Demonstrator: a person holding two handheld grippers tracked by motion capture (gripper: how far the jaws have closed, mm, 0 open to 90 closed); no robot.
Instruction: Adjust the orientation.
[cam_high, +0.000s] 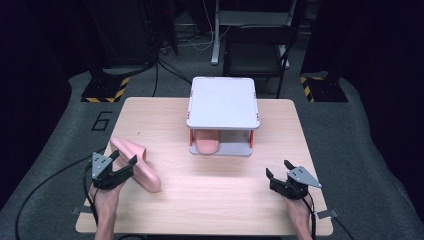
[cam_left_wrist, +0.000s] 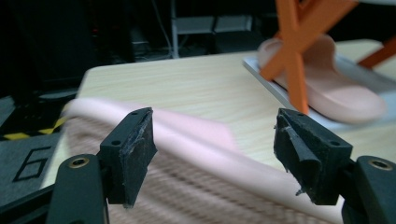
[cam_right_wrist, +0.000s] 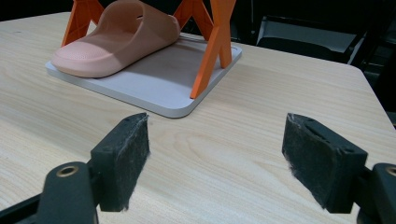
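A pink slipper lies slantwise on the left of the wooden table. My left gripper hovers over its near part, jaws open. In the left gripper view the slipper is a blur below and between the pads, which stand apart from it, and my left gripper holds nothing. A second pink slipper rests on the lower shelf of a small rack with a white top and orange legs. My right gripper is open at the right, over bare wood, facing that slipper.
The rack's grey base plate sits at the middle back of the table. Beyond the table stand a dark chair and equipment stands with yellow-black bases. A cable trails off to the left.
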